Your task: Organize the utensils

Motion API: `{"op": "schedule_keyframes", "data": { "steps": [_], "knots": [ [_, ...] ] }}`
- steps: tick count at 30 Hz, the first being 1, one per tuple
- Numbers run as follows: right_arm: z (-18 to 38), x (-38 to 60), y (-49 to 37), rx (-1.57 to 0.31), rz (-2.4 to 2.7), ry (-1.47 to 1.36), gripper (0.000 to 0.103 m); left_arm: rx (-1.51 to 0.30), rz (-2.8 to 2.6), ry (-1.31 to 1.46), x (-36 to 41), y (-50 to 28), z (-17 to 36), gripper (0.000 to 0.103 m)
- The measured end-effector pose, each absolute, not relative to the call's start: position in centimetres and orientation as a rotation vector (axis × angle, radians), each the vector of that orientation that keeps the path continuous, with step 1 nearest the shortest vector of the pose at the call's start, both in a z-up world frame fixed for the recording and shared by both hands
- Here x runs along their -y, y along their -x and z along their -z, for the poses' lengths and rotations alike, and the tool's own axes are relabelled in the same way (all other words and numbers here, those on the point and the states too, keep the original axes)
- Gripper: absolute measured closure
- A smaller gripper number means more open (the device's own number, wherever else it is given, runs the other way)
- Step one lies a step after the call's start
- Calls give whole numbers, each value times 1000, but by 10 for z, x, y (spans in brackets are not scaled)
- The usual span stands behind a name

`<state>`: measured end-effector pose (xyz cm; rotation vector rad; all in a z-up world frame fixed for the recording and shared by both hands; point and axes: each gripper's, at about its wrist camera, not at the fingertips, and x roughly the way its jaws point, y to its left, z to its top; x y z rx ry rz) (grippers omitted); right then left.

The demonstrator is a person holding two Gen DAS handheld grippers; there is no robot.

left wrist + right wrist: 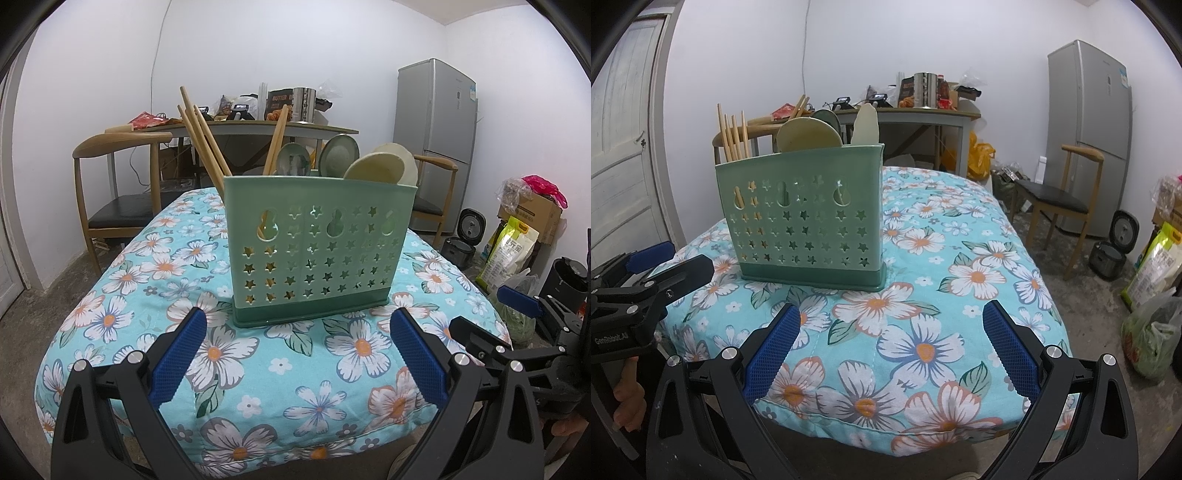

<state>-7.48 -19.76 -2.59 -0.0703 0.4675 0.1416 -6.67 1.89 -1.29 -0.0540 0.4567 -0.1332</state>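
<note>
Spread wide and empty, both: left gripper (297,354) and right gripper (890,349), low before green utensil caddy (314,251) on floral cloth (258,369). Already loaded with chopsticks (201,144) and spoons (340,155). Risk: tipping if nudged, given soft footing.

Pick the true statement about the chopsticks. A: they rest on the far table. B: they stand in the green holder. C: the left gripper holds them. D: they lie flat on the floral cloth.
B: the chopsticks stick up out of the green holder, and both grippers are open and empty.
</note>
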Motion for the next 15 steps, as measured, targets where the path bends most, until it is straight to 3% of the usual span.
{"op": "schedule_keyframes", "data": {
  "steps": [15],
  "knots": [
    [26,201,76,-466,-134,56,8,-452,130,37,-14,70,11,6]
  ]
}}
